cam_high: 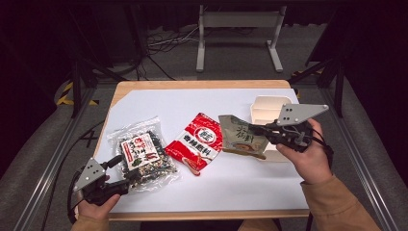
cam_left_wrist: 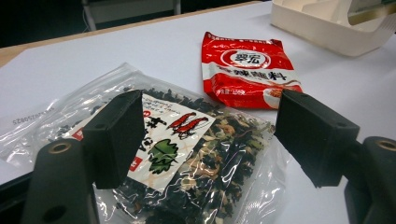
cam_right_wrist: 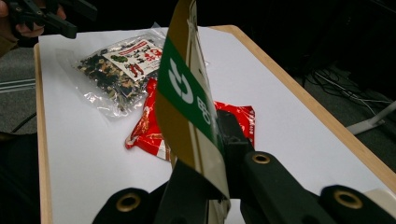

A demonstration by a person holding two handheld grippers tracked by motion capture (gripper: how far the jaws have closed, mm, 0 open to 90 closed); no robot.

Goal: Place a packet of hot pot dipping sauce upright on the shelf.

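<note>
Right gripper [cam_high: 257, 130] clamped on brown sauce pouch [cam_high: 238, 135] edge, lifted beside white tray [cam_high: 267, 107], likely for loading. Left gripper [cam_high: 126, 169] wide open, empty, over seaweed bag [cam_high: 144, 153].

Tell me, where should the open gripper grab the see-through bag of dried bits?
Probably by its near flat edge, coming in low from the person's side. The clear bag lies flat and lumpy in the middle, and the left gripper already waits open there, jaws either side.
</note>
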